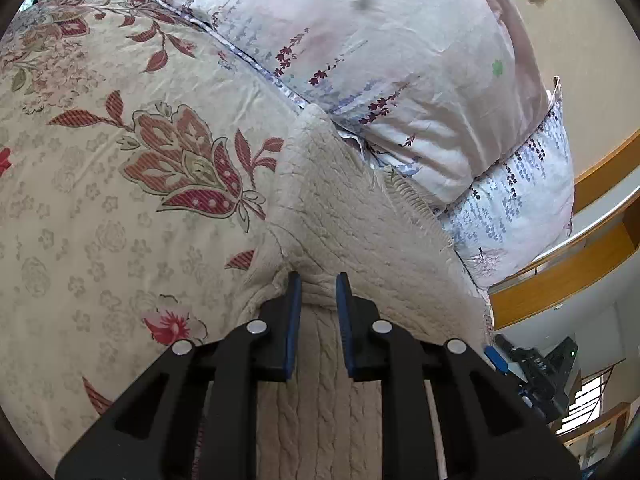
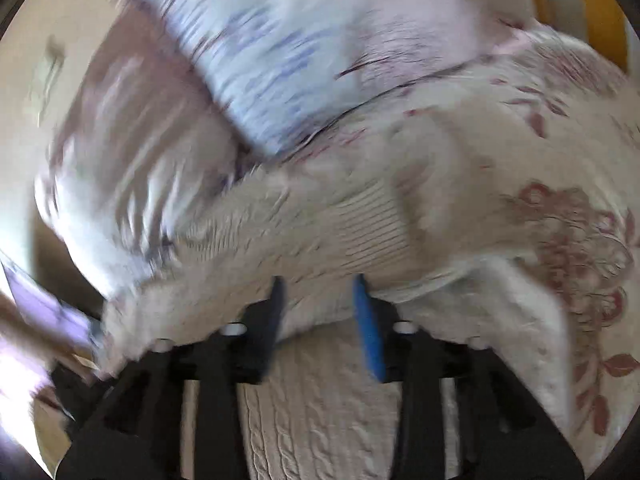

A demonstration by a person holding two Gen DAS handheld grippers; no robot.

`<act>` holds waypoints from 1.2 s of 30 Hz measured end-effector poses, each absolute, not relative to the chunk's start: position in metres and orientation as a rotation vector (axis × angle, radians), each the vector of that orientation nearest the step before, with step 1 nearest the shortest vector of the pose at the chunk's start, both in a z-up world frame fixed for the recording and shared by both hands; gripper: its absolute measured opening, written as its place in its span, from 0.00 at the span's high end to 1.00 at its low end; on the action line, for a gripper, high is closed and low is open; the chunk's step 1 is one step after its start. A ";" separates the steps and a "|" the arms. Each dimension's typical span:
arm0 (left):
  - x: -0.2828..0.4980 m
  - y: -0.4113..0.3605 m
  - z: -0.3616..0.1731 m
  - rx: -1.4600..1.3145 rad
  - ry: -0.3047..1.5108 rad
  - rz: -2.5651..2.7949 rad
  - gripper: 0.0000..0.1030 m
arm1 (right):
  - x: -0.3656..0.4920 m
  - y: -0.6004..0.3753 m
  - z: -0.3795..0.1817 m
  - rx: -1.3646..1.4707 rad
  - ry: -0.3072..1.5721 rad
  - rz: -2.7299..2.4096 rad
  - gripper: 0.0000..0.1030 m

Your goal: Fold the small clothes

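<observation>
A cream cable-knit sweater (image 1: pixel 344 208) lies on a floral bedspread (image 1: pixel 100 168). In the left wrist view my left gripper (image 1: pixel 318 282) has its blue-padded jaws close together around a bunched fold of the sweater. In the right wrist view, which is blurred by motion, my right gripper (image 2: pixel 318 284) has its jaws partly apart with the sweater (image 2: pixel 320 240) between and under them; its ribbed hem shows just beyond the fingertips. My right gripper also shows at the lower right of the left wrist view (image 1: pixel 520 364).
A folded white quilt with purple flowers (image 1: pixel 360 40) and a pillow (image 1: pixel 516 204) lie beyond the sweater. A wooden bed frame (image 1: pixel 568 276) and a beige wall are at the right. The quilt also shows in the right wrist view (image 2: pixel 300 60).
</observation>
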State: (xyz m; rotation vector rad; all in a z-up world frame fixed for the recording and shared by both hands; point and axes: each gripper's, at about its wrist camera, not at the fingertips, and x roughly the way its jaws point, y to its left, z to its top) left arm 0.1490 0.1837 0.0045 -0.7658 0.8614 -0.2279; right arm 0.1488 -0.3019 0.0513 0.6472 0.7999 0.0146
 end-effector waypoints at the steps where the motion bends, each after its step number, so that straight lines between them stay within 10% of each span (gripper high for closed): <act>1: 0.149 0.184 0.004 -0.768 0.862 -0.228 0.82 | 0.149 -0.309 0.054 0.654 0.784 0.000 0.48; 12: 0.150 0.183 0.004 -0.772 0.867 -0.228 0.81 | 0.185 -0.305 0.019 0.599 0.952 -0.020 0.58; 16: 0.151 0.184 0.004 -0.773 0.866 -0.234 0.79 | 0.189 -0.302 0.022 0.606 0.943 0.036 0.88; 22: 0.151 0.182 0.004 -0.780 0.862 -0.241 0.74 | 0.167 -0.288 0.088 0.494 0.576 0.132 0.89; 28: 0.152 0.175 0.005 -0.757 0.855 -0.245 0.68 | 0.201 -0.297 0.026 0.463 0.888 -0.064 0.89; 31: 0.150 0.172 0.009 -0.744 0.864 -0.262 0.61 | 0.198 -0.299 0.026 0.460 0.899 -0.071 0.85; 36: 0.131 0.170 0.020 -0.685 0.869 -0.307 0.53 | 0.168 -0.320 0.051 0.516 0.868 0.045 0.44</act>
